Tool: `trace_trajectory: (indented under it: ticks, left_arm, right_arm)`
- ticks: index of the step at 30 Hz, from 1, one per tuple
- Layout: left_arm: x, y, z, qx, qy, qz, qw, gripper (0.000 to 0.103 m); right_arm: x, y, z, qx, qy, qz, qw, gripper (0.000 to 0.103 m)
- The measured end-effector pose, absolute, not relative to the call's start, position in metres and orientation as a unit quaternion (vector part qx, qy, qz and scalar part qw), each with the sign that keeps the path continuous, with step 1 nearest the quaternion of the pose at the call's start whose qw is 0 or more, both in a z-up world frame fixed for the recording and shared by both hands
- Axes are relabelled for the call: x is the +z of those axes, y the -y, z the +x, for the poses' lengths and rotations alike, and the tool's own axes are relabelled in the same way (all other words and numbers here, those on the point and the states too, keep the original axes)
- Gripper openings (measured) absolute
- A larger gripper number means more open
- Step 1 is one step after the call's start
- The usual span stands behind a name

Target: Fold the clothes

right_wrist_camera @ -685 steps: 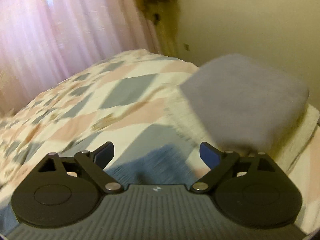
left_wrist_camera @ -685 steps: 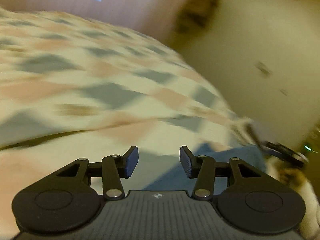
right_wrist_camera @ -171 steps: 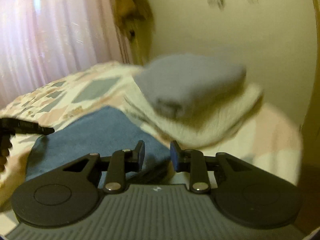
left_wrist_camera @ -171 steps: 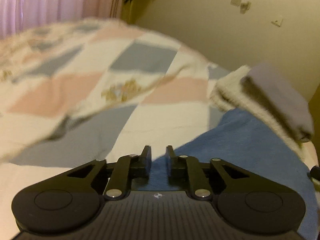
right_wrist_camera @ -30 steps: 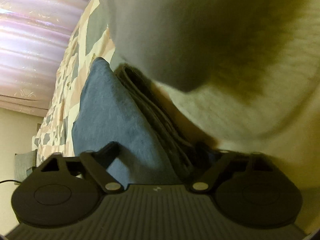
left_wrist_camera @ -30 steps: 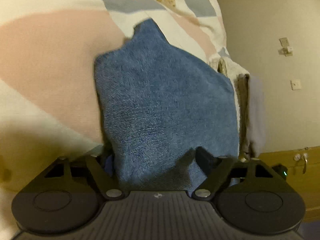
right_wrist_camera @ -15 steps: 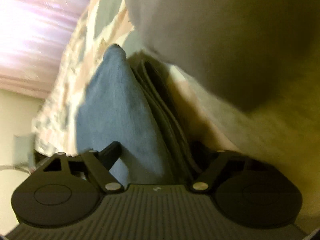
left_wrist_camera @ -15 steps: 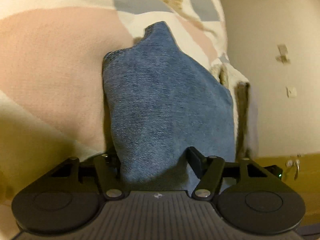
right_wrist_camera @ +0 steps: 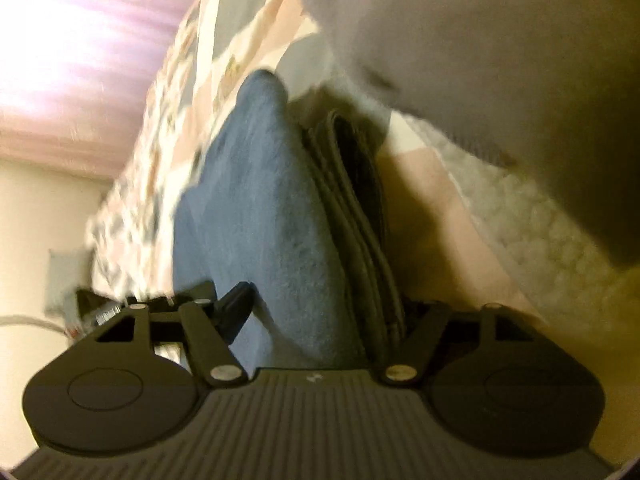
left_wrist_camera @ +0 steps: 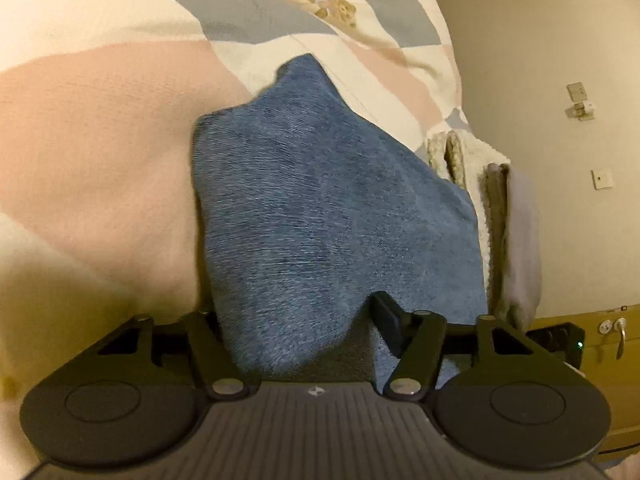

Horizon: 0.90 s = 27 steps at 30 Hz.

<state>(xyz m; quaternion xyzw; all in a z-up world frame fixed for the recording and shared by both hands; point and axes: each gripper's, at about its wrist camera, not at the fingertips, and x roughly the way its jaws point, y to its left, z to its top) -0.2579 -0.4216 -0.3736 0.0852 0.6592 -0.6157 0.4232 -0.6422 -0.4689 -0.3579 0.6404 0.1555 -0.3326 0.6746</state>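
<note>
A bed (left_wrist_camera: 100, 128) under one patchwork quilt (left_wrist_camera: 360, 12) fills the room's near side, with a beige wall (left_wrist_camera: 540, 40) and pink curtain (right_wrist_camera: 80, 40) beyond. One folded blue garment (left_wrist_camera: 320, 208) lies at the bed's edge beside two stacked folded items, cream (left_wrist_camera: 472, 168) and grey (left_wrist_camera: 520, 240). The left gripper (left_wrist_camera: 298, 316) and right gripper (right_wrist_camera: 324, 312) are each closing around the blue garment's ends; each has one finger hidden behind cloth.

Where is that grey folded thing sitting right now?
In the left wrist view the grey folded garment lies at the right, on the fluffy cream garment, just beyond the blue folded garment, near the wall.
</note>
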Motion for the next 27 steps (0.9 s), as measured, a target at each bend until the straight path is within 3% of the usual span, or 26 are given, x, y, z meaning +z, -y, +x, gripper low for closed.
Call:
trace_trajectory:
  ticks: [3, 5, 10, 18, 27]
  left_arm:
    - [-0.368, 0.418, -0.258, -0.620, -0.656, 0.086, 0.422, 0.051]
    - [-0.357, 0.411, -0.257, -0.626, -0.651, 0.087, 0.419, 0.044]
    - [-0.320, 0.393, -0.254, -0.627, -0.651, 0.059, 0.423, 0.039]
    - [-0.252, 0.338, -0.287, -0.579, -0.643, -0.070, 0.496, 0.039]
    - [-0.215, 0.294, -0.464, -0.455, -0.583, -0.232, 0.631, 0.038]
  right_arm:
    - [-0.344, 0.457, -0.641, -0.342, -0.152, 0.633, 0.678, 0.040]
    - [-0.327, 0.454, -0.640, -0.347, -0.160, 0.629, 0.677, 0.036]
    - [-0.271, 0.462, -0.636, -0.325, -0.194, 0.605, 0.700, 0.034]
    - [-0.186, 0.532, -0.652, -0.205, -0.278, 0.534, 0.771, 0.034]
    - [-0.124, 0.628, -0.727, 0.014, -0.394, 0.438, 0.808, 0.034]
